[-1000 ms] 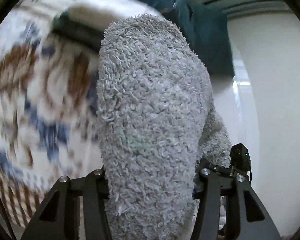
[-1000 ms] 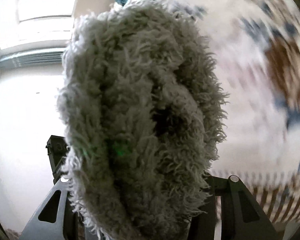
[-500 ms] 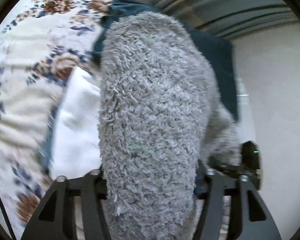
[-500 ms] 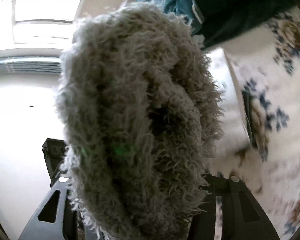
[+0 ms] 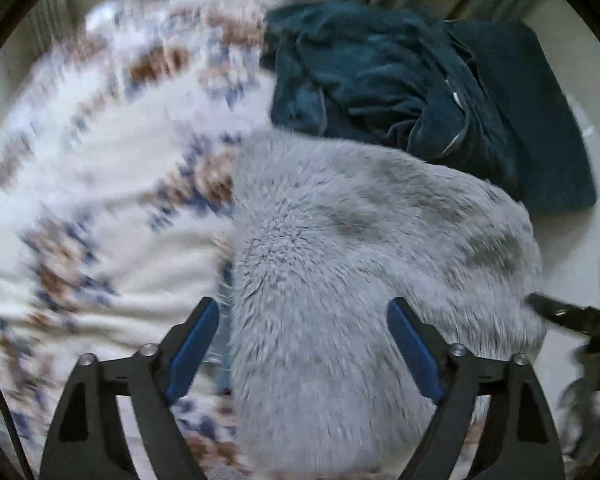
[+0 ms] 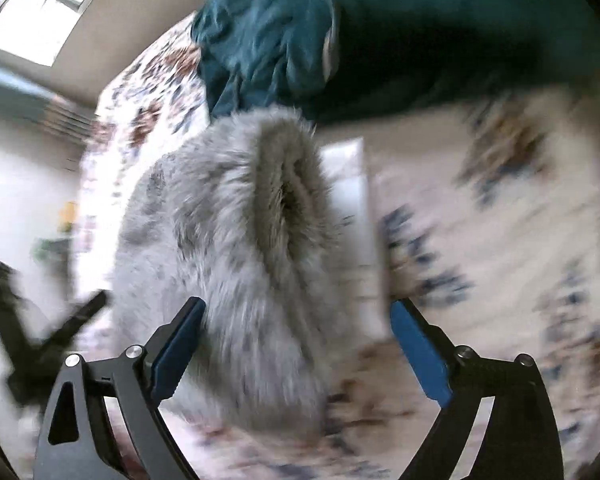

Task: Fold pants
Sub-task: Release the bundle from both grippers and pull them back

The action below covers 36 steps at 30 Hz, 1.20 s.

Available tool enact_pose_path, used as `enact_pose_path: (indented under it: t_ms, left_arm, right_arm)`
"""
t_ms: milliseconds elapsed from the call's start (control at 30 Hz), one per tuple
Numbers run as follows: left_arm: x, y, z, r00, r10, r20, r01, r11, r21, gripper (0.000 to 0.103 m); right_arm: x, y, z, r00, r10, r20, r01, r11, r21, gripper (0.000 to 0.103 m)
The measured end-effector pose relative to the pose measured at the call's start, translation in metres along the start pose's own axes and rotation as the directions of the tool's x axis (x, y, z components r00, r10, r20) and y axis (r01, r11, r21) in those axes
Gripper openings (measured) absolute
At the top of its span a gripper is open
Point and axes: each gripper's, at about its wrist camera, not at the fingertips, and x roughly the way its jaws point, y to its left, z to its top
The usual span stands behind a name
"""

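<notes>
Nearest in the left view, the left gripper (image 5: 303, 342) is standing with its jaws spread wide, and the blue pads (image 5: 192, 346) are not pressing anything. The grey fluffy pants (image 5: 360, 280) are lying between and beyond these fingers, resting on the flowered blanket (image 5: 100, 184); the right pad seems to touch the pile, the left one is just beside it.

In the right view, the right gripper (image 6: 298, 346) is also gaping wide. The pants (image 6: 236, 264) are sitting near its left finger, bunched up, with a dark fold opening toward the camera, and the right finger is well apart from them. A white flat thing (image 6: 350, 216) is lying just right of the pants; the blur is hiding what it is.

Farther away, a dark teal cloth (image 5: 400, 80) is lying crumpled on the blanket (image 6: 500, 240), just behind the pants.
</notes>
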Motion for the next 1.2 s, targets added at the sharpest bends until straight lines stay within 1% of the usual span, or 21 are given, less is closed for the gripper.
enact_pose_path:
  t_ms: [33, 67, 100, 133, 167, 200, 267, 333, 367, 433, 533, 633, 667, 733, 867, 967, 1033, 1100, 1167, 1200]
  left_arm:
    - [-0.012, -0.008, -0.006, 0.998, 0.05, 0.033, -0.051, 0.998, 0.032, 0.097]
    - [-0.024, -0.016, -0.013, 0.992, 0.103, 0.068, -0.106, 0.993, 0.052, 0.097]
    - [-0.029, -0.018, -0.018, 0.986, 0.143, 0.09, -0.149, 0.987, 0.06, 0.097]
    - [-0.033, -0.02, -0.024, 0.982, 0.161, 0.101, -0.169, 0.983, 0.069, 0.097]
    - [-0.043, -0.024, -0.031, 0.979, 0.174, 0.108, -0.182, 0.981, 0.07, 0.097]
    - [-0.047, -0.024, -0.037, 0.977, 0.183, 0.112, -0.19, 0.98, 0.064, 0.097]
    - [-0.074, -0.03, -0.055, 0.977, 0.176, 0.123, -0.183, 0.982, 0.05, 0.097]
    - [-0.093, -0.034, -0.069, 0.973, 0.185, 0.137, -0.193, 0.98, 0.044, 0.097]
    - [-0.11, -0.037, -0.08, 0.971, 0.188, 0.149, -0.195, 0.98, 0.039, 0.097]
    - [-0.13, -0.042, -0.093, 0.966, 0.196, 0.169, -0.204, 0.978, 0.033, 0.097]
    - [-0.174, -0.049, -0.12, 0.955, 0.206, 0.214, -0.215, 0.976, 0.021, 0.097]
    - [-0.211, -0.057, -0.143, 0.947, 0.209, 0.246, -0.218, 0.976, 0.012, 0.097]
    - [-0.228, -0.06, -0.155, 0.942, 0.207, 0.265, -0.217, 0.976, 0.009, 0.097]
    - [-0.253, -0.068, -0.173, 0.928, 0.229, 0.292, -0.242, 0.97, 0.007, 0.097]
    - [-0.298, -0.077, -0.211, 0.913, 0.234, 0.335, -0.247, 0.969, -0.006, 0.097]
    - [-0.328, -0.082, -0.237, 0.901, 0.243, 0.359, -0.253, 0.967, -0.02, 0.097]
    - [-0.347, -0.083, -0.251, 0.899, 0.236, 0.368, -0.241, 0.97, -0.033, 0.097]
    - [-0.369, -0.086, -0.266, 0.891, 0.233, 0.389, -0.235, 0.971, -0.042, 0.097]
    - [-0.396, -0.09, -0.283, 0.879, 0.228, 0.42, -0.227, 0.972, -0.051, 0.097]
    - [-0.403, -0.091, -0.287, 0.874, 0.231, 0.428, -0.232, 0.971, -0.052, 0.097]
  right_arm:
    - [-0.017, 0.007, -0.006, 0.998, -0.063, 0.032, 0.063, 0.998, -0.023, 0.097]
    - [-0.035, 0.016, -0.015, 0.989, -0.126, 0.073, 0.13, 0.99, -0.048, 0.097]
    - [-0.05, 0.024, -0.03, 0.974, -0.19, 0.12, 0.199, 0.978, -0.062, 0.097]
    - [-0.058, 0.028, -0.038, 0.966, -0.217, 0.137, 0.228, 0.972, -0.065, 0.097]
    - [-0.068, 0.034, -0.052, 0.959, -0.237, 0.154, 0.25, 0.966, -0.072, 0.097]
    - [-0.077, 0.037, -0.061, 0.958, -0.238, 0.16, 0.252, 0.965, -0.071, 0.097]
    - [-0.094, 0.043, -0.086, 0.954, -0.241, 0.175, 0.258, 0.963, -0.077, 0.097]
    - [-0.118, 0.05, -0.107, 0.946, -0.249, 0.206, 0.271, 0.959, -0.084, 0.097]
    - [-0.141, 0.058, -0.114, 0.943, -0.25, 0.221, 0.275, 0.957, -0.089, 0.097]
    - [-0.17, 0.067, -0.137, 0.935, -0.247, 0.255, 0.281, 0.954, -0.106, 0.097]
    - [-0.219, 0.077, -0.176, 0.928, -0.225, 0.297, 0.272, 0.953, -0.13, 0.097]
    - [-0.254, 0.082, -0.205, 0.921, -0.203, 0.334, 0.262, 0.954, -0.143, 0.097]
    - [-0.268, 0.084, -0.216, 0.918, -0.194, 0.346, 0.259, 0.954, -0.152, 0.097]
    - [-0.292, 0.086, -0.236, 0.913, -0.18, 0.366, 0.252, 0.954, -0.161, 0.097]
    - [-0.342, 0.09, -0.278, 0.901, -0.15, 0.407, 0.239, 0.955, -0.176, 0.097]
    - [-0.384, 0.092, -0.312, 0.884, -0.126, 0.45, 0.233, 0.954, -0.19, 0.097]
    - [-0.409, 0.094, -0.331, 0.876, -0.111, 0.47, 0.227, 0.954, -0.198, 0.097]
    - [-0.438, 0.095, -0.355, 0.866, -0.093, 0.492, 0.219, 0.954, -0.205, 0.097]
    - [-0.461, 0.094, -0.374, 0.857, -0.082, 0.509, 0.213, 0.956, -0.204, 0.097]
    - [-0.474, 0.095, -0.386, 0.852, -0.076, 0.519, 0.209, 0.956, -0.204, 0.097]
